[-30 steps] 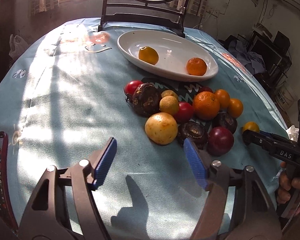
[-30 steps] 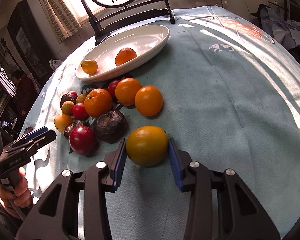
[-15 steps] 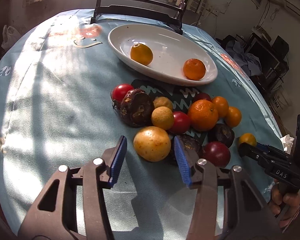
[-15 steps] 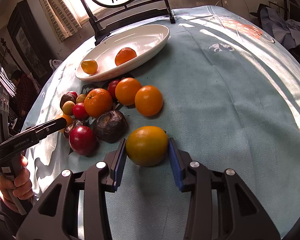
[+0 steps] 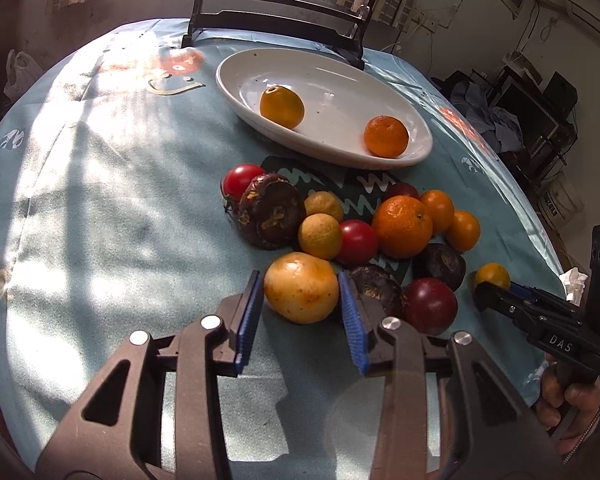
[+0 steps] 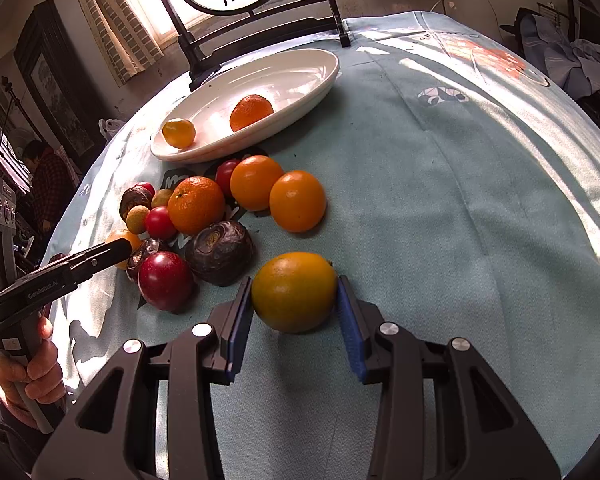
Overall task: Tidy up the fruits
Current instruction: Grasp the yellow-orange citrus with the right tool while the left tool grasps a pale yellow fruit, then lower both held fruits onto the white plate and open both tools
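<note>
A pile of oranges, tomatoes, plums and dark fruits (image 5: 402,226) lies on the blue cloth before a white oval dish (image 5: 342,74) holding a yellow fruit (image 5: 281,106) and a tangerine (image 5: 386,136). My left gripper (image 5: 300,304) has its blue pads against both sides of a pale yellow fruit (image 5: 301,287) resting on the cloth. My right gripper (image 6: 294,308) is shut on a yellow-orange fruit (image 6: 294,291), also on the cloth. The dish (image 6: 296,68) shows in the right wrist view too.
A dark wooden stand with a round painted panel (image 5: 276,12) rises behind the dish. The table's edge drops off to the right toward cluttered furniture (image 5: 532,108). A person (image 6: 46,184) sits at far left in the right wrist view.
My left gripper has moved forward to the pale yellow fruit and narrowed its jaws around it. My right gripper has stayed shut on its fruit without moving.
</note>
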A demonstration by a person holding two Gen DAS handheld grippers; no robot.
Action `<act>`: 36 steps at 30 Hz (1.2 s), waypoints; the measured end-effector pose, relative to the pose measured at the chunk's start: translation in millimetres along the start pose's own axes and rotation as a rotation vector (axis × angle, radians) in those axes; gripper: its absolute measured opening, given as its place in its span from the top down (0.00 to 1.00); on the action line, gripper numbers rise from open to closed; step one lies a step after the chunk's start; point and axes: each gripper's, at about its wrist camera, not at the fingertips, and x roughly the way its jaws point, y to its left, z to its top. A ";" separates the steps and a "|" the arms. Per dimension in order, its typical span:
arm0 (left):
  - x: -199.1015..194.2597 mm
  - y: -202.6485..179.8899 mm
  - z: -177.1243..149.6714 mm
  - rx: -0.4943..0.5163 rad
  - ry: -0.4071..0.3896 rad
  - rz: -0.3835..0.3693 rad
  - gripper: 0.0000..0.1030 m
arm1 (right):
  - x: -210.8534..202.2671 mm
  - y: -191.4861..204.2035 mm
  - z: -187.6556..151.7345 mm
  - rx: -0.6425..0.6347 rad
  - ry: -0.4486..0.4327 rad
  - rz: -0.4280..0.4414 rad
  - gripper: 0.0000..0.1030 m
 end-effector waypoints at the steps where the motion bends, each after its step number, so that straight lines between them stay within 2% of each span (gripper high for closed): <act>1: -0.7 0.1 -0.5 -0.001 0.000 -0.001 0.62 | 0.0 0.0 0.0 0.000 0.000 0.000 0.60; 8: -15.1 0.8 3.7 -0.005 -0.039 -0.030 0.62 | -2.5 0.7 -0.3 -0.003 -0.014 -0.006 0.60; 12: -27.9 -3.2 26.3 0.012 -0.115 -0.035 0.62 | -18.1 10.8 10.3 -0.041 -0.109 0.006 0.60; 16: -22.4 -7.9 70.4 -0.013 -0.187 -0.059 0.62 | -17.7 25.6 47.0 -0.082 -0.190 0.026 0.60; 18: -11.9 -11.5 93.0 -0.016 -0.206 -0.040 0.62 | -5.5 32.7 70.4 -0.105 -0.209 0.026 0.60; 21: 8.9 -15.6 120.4 -0.021 -0.196 -0.030 0.62 | 18.0 36.1 104.6 -0.110 -0.210 0.035 0.60; 25: 37.0 -19.3 134.0 -0.011 -0.153 0.005 0.62 | 46.8 37.5 136.8 -0.119 -0.205 0.037 0.58; 27: 42.3 -18.4 134.4 -0.013 -0.136 0.011 0.55 | 57.2 36.7 142.5 -0.118 -0.193 0.033 0.52; 29: 34.2 -18.9 131.3 -0.004 -0.161 0.030 0.30 | 59.4 35.2 141.3 -0.112 -0.180 0.033 0.49; 32: 9.4 -18.9 125.4 0.014 -0.234 0.074 0.13 | 50.5 33.9 133.5 -0.109 -0.181 0.046 0.49; 33: 1.5 -18.0 122.7 0.015 -0.255 0.091 0.09 | 45.7 34.1 130.4 -0.108 -0.187 0.056 0.48; 36: -15.2 -8.5 112.3 0.005 -0.288 0.129 0.06 | 30.3 36.7 117.1 -0.115 -0.201 0.079 0.48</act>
